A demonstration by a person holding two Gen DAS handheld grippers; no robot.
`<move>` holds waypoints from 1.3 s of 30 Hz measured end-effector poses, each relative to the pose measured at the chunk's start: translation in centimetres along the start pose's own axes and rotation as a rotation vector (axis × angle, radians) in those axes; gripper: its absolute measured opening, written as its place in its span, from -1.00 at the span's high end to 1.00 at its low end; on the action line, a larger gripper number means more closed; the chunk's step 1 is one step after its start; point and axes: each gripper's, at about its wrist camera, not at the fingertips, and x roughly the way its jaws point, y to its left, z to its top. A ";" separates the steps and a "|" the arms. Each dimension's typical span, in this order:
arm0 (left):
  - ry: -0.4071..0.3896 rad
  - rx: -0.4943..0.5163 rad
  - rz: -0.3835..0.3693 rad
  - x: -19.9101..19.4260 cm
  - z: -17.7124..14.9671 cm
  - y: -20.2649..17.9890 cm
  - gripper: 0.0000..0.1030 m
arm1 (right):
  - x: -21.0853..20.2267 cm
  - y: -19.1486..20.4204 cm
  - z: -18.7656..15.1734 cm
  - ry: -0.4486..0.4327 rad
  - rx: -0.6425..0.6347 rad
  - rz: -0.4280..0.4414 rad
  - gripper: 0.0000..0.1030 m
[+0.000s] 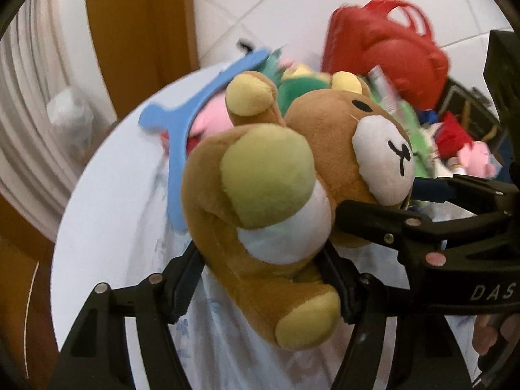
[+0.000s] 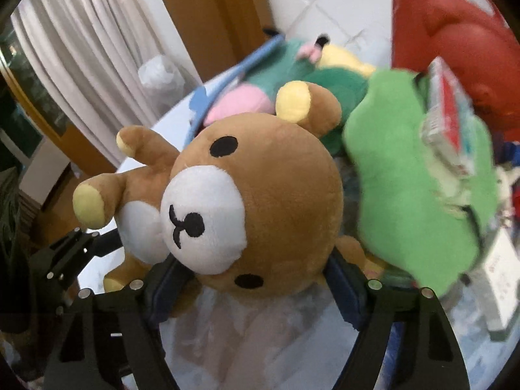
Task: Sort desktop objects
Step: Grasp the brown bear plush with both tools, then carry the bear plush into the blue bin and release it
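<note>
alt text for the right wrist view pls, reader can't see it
A brown plush bear fills the view, its head clamped between the two fingers of the right hand-held gripper above a white round table. Behind it lie a pile of green, pink and yellow soft toys, a blue hanger and a red bag.

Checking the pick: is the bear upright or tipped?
Tipped: the bear lies sideways, head between the right gripper fingers, body between the left gripper fingers.
</note>
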 end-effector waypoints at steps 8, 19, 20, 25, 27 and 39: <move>-0.162 0.117 -0.079 -6.5 3.3 -5.1 -0.31 | -10.2 -0.3 -0.5 -0.161 0.040 -0.087 -0.55; -0.357 0.310 -0.296 -17.3 4.1 -18.7 -0.31 | -27.8 -4.0 -4.8 -0.372 0.163 -0.324 -0.55; -0.368 0.328 -0.316 -18.0 4.0 -19.9 -0.31 | -29.3 -4.4 -5.6 -0.385 0.179 -0.345 -0.55; -0.437 0.441 -0.450 -23.0 3.0 -27.3 -0.31 | -37.5 -6.7 -10.5 -0.473 0.279 -0.477 -0.55; -0.468 0.484 -0.505 -25.2 2.5 -30.4 -0.31 | -40.6 -7.2 -12.6 -0.505 0.311 -0.533 -0.55; -0.429 0.717 -0.729 -32.6 -2.3 -50.7 -0.31 | -56.9 -13.6 -26.4 -0.605 0.576 -0.788 -0.55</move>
